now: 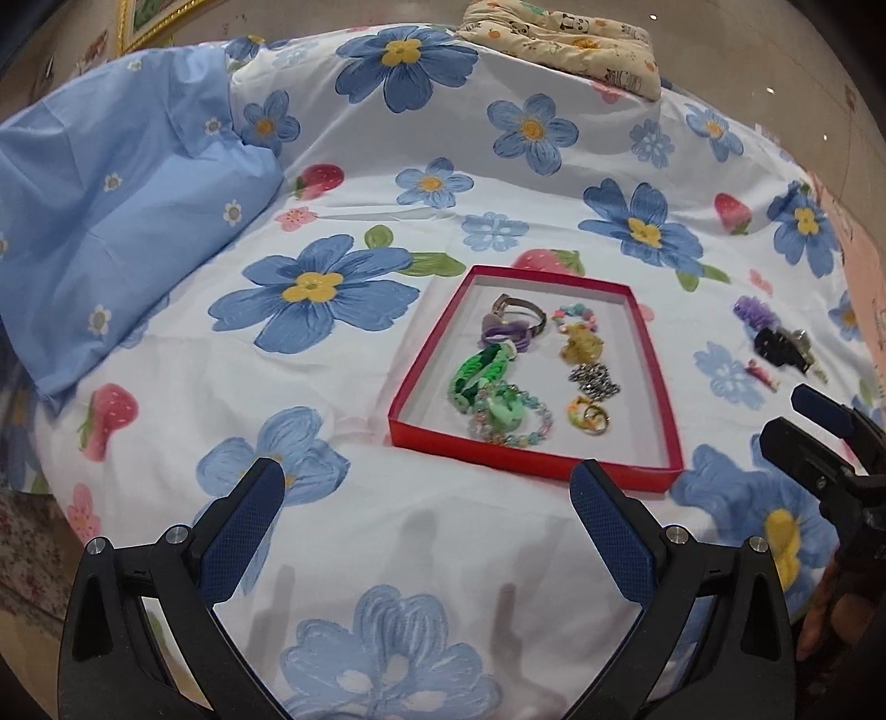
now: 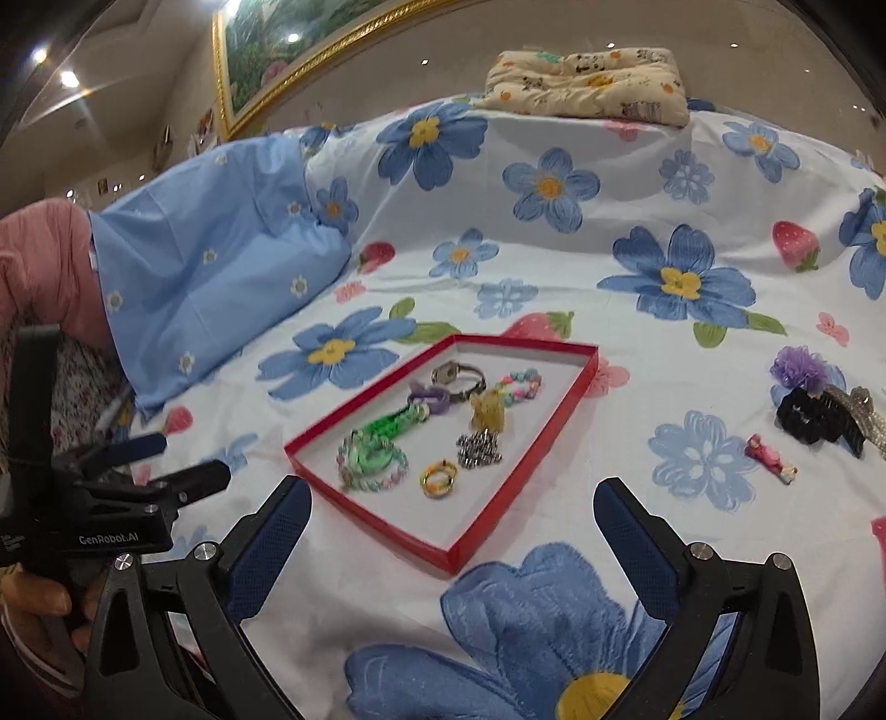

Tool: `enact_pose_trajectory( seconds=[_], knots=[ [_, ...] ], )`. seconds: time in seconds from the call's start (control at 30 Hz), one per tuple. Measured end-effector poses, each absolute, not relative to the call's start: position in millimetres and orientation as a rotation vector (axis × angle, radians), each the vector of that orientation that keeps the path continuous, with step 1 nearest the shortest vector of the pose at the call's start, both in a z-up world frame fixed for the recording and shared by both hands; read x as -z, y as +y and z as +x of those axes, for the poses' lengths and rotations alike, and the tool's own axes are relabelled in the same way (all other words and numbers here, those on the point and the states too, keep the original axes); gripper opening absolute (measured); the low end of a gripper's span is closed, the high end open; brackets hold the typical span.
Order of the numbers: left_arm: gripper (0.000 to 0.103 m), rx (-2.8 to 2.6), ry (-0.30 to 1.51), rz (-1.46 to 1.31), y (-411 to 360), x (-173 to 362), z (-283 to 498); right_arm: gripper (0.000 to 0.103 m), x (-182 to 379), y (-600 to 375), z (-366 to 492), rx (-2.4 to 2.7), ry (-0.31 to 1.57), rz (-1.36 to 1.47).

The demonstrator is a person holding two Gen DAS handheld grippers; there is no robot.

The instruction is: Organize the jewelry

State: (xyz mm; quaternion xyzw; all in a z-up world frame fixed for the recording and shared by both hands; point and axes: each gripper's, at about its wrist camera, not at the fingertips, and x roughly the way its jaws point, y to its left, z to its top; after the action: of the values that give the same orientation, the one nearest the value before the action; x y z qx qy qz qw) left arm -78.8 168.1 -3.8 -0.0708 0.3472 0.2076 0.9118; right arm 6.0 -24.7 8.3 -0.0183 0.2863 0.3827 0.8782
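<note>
A shallow red box lies on the flowered bedspread and holds several pieces: a watch, a green braided band, a beaded bracelet, a metal chain and small rings. Outside it to the right lie a purple hair flower, a black hair claw, a silver clip and a small pink clip. My left gripper is open and empty in front of the box. My right gripper is open and empty at the box's near corner.
A light blue pillow lies at the left of the bed. A cream patterned cushion sits at the far edge. A gold-framed picture hangs on the wall behind. The bedspread is bare in front of the box.
</note>
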Motion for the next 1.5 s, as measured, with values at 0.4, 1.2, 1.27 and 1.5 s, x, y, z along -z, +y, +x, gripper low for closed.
enact_pose_trajectory(
  seconds=[0.4,1.2,1.27,1.5],
  knots=[
    [0.103,-0.426,0.730,-0.133,165,20,-77,0.103,12,-18,7,-0.791,0.652,-0.070],
    [0.103,-0.421,0.735,-0.139,160,23,-78,0.103,18,-18,13,-0.796,0.670,-0.051],
    [0.103,-0.416,0.735,-0.139,160,23,-78,0.103,18,-18,13,-0.798,0.671,-0.047],
    [0.103,-0.416,0.731,-0.138,159,22,-79,0.103,17,-17,12,-0.803,0.670,-0.047]
  ],
)
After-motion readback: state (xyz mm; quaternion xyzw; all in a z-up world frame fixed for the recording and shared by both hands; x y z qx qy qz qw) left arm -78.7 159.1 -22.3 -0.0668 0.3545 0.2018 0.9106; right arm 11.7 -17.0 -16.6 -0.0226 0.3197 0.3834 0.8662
